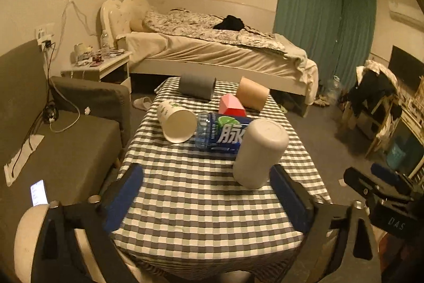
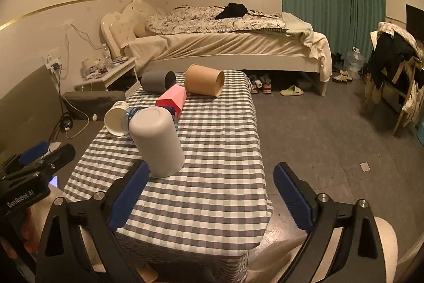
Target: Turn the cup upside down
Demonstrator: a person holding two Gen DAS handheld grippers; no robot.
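Nearest, both the left gripper point(image 1: 206, 192) and right gripper point(image 2: 212, 192) are gaping wide, holding nothing. Just beyond, the white cup point(image 1: 259, 153) is standing base-up on the checked table point(image 1: 198, 203), mid-width. Farther, a paper cup point(image 1: 176, 121) is lying sideways, showing nothing inside.

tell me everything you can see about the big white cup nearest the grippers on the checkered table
The white cup is a plain, matte, plastic-looking cylinder with rounded edges and no handle or print. It stands upside down: its closed base faces up and its mouth rests on the checkered tablecloth. It appears tilted, perhaps from lens distortion. It stands near the table's front, just before the lying blue-labelled bottle, contact unclear. Neither open claw holds it.
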